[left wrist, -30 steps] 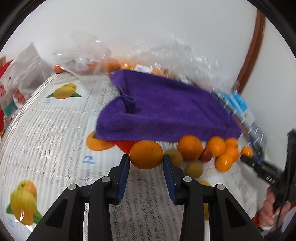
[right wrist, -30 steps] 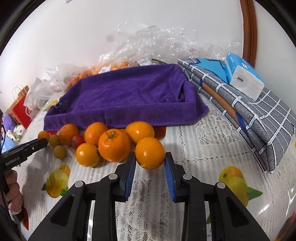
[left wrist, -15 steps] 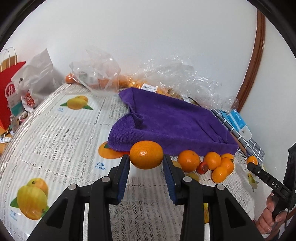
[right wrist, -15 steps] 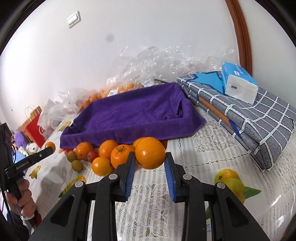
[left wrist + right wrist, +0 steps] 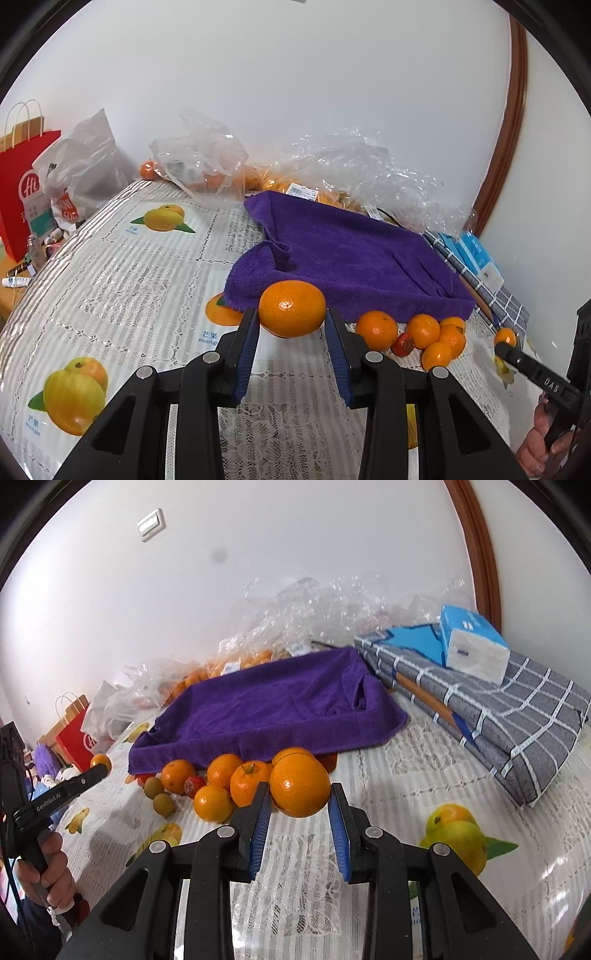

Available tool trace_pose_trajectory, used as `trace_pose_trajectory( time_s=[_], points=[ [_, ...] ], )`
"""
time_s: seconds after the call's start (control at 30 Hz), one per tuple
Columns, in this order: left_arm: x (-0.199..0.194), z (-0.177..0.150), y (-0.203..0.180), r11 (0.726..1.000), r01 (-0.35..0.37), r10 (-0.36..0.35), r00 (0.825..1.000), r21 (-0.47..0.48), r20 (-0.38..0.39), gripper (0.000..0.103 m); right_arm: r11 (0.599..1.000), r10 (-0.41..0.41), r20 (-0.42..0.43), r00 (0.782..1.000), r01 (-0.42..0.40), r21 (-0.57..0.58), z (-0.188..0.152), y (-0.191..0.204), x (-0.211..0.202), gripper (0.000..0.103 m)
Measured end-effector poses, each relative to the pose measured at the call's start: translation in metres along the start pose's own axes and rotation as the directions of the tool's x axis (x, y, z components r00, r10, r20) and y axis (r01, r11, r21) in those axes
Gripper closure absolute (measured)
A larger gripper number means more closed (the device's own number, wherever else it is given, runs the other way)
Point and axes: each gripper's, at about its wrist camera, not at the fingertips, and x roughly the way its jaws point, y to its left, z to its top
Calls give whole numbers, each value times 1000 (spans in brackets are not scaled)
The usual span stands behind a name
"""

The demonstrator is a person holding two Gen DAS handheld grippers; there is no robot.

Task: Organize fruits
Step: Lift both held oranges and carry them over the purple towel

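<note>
My left gripper (image 5: 291,325) is shut on an orange (image 5: 292,308) and holds it in the air in front of the purple towel (image 5: 351,254). My right gripper (image 5: 300,805) is shut on another orange (image 5: 300,787), also lifted, near the towel's (image 5: 273,705) front edge. A cluster of loose oranges (image 5: 221,786), a small red fruit (image 5: 192,784) and two green-brown fruits (image 5: 159,795) lies on the tablecloth just before the towel. The same cluster shows in the left wrist view (image 5: 421,334). Each gripper appears at the edge of the other's view.
Clear plastic bags with more oranges (image 5: 280,181) lie behind the towel by the wall. A folded grey checked cloth (image 5: 491,701) with a blue tissue pack (image 5: 472,646) sits at the right. A red paper bag (image 5: 22,199) and a white bag stand at the left table edge.
Both grippers have risen and pulled back from the fruit cluster, each carrying its orange. The table and towel now look farther away.
</note>
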Motion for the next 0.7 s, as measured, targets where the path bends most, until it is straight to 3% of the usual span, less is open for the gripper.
trace_pose_trajectory(
  time_s=[0.17, 0.37, 0.57, 0.7],
  points=[
    [-2, 1, 0, 1000, 0, 0, 1000, -10, 8, 68, 996, -64, 17, 998, 65, -63, 0, 12, -3, 72],
    [4, 11, 3, 987, 70, -78, 996, -145, -45, 68, 994, -61, 48, 997, 66, -91, 22, 27, -11, 72],
    [8, 48, -33, 999, 35, -35, 999, -2, 4, 68, 997, -37, 114, 993, 44, -55, 68, 33, -4, 72],
    [29, 74, -50, 996, 81, -83, 995, 39, 47, 68, 993, -76, 187, 979, 92, -80, 97, 41, 10, 72]
  ],
)
